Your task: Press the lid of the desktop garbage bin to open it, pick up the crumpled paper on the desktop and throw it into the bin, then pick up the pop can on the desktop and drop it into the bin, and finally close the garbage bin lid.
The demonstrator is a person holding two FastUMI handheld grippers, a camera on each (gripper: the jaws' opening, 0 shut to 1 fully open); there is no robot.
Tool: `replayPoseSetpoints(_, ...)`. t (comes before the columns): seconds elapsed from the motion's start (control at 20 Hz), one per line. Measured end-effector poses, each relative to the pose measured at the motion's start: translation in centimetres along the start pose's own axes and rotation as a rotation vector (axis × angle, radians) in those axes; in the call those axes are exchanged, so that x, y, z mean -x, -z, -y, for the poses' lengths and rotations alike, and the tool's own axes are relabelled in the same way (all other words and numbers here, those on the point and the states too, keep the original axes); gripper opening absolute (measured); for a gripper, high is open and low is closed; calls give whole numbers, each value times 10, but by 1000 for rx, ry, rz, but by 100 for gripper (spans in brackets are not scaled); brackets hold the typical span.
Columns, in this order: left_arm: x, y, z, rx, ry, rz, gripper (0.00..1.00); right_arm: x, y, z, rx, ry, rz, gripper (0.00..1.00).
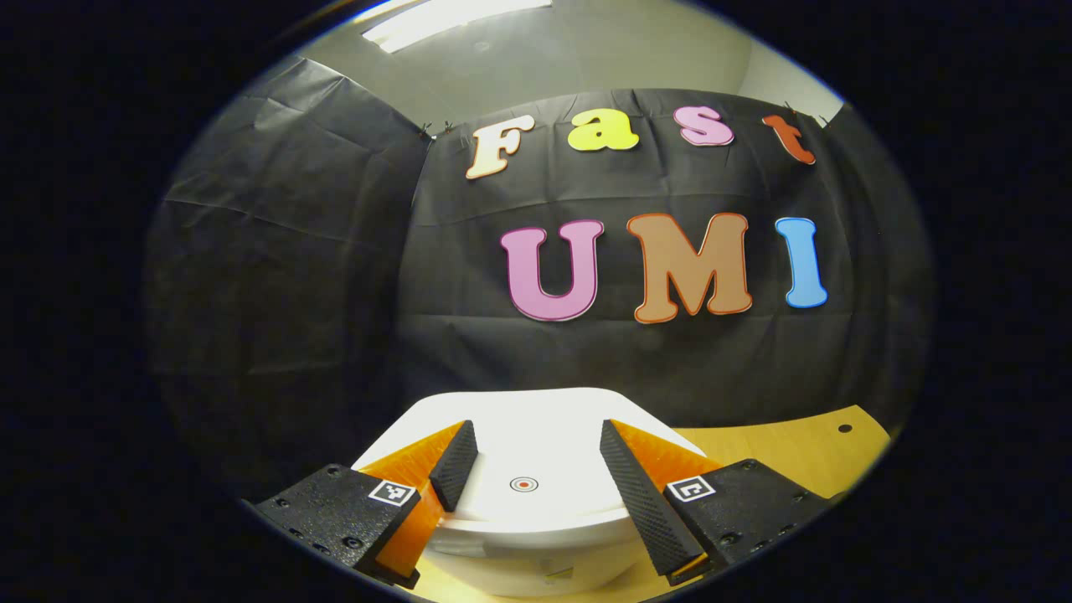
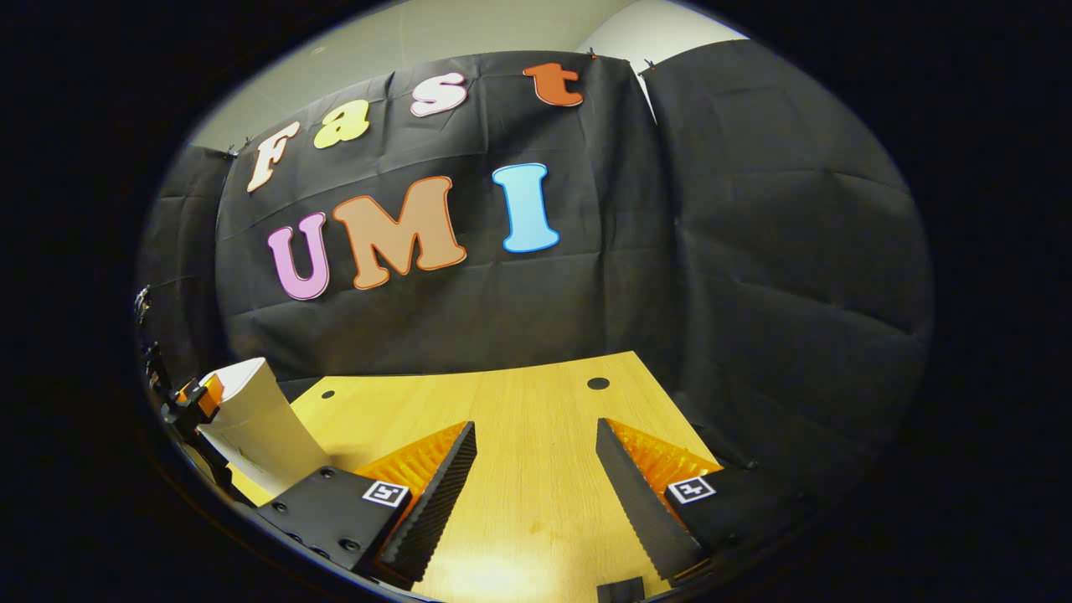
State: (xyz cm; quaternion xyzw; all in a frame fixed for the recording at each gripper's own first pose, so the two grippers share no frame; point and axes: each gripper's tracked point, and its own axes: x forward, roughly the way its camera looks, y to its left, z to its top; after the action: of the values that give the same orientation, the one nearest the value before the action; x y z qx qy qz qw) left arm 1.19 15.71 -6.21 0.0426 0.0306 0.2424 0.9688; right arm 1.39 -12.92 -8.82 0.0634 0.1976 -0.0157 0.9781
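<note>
left gripper view: close over bin (image 1: pixel 536 469) | right gripper view: low over table (image 2: pixel 519 469), bin far-left

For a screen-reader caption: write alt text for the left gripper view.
The left tongs hang open just above the white garbage bin, fingers either side of the small round mark on its closed lid. The bin stands on a wooden desktop before a black cloth wall.

The right gripper (image 2: pixel 536 494) hangs with jaws apart over the bare wooden surface (image 2: pixel 519 419). The white bin (image 2: pixel 255 431) stands far left, the left gripper (image 2: pixel 188 402) touching it.
</note>
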Motion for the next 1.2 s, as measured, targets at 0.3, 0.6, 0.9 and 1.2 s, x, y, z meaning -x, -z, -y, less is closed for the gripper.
replayPoseSetpoints(0.3,9,-6,1,30,27,-36,93,-4,-7,-37,23,-80,29,96)
replayPoseSetpoints(0.6,12,-57,1,28,39,103,93,-5,-5,-69,25,-137,42,96)
replayPoseSetpoints(0.9,46,-126,79,-78,257,277,93,-3,-13,-97,29,-174,87,96)
replayPoseSetpoints(1.2,92,-106,162,5,453,231,94,8,-16,-111,-24,-191,136,96)
